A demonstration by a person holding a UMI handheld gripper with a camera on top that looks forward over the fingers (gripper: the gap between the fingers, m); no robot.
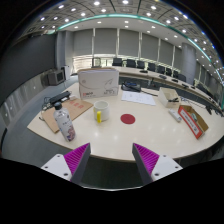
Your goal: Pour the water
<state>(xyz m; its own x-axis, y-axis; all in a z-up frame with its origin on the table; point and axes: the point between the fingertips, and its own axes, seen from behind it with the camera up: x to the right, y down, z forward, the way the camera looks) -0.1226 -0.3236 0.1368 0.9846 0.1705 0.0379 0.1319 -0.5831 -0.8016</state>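
Note:
A clear plastic water bottle (65, 124) with a white cap stands upright on the cream table (130, 135), ahead and left of my fingers. To its right stands a yellowish translucent cup (100, 115), and right of that a red round coaster (127, 118) lies flat. My gripper (112, 160) hangs well back from the table's near edge, open, its magenta pads (78, 156) wide apart with nothing between them.
A wooden board (67, 110) lies behind the bottle. A white box (99, 82) stands at the back, papers (138, 97) lie right of it, and an orange-red box (194, 120) sits at the far right. Office chairs and desks line the room behind.

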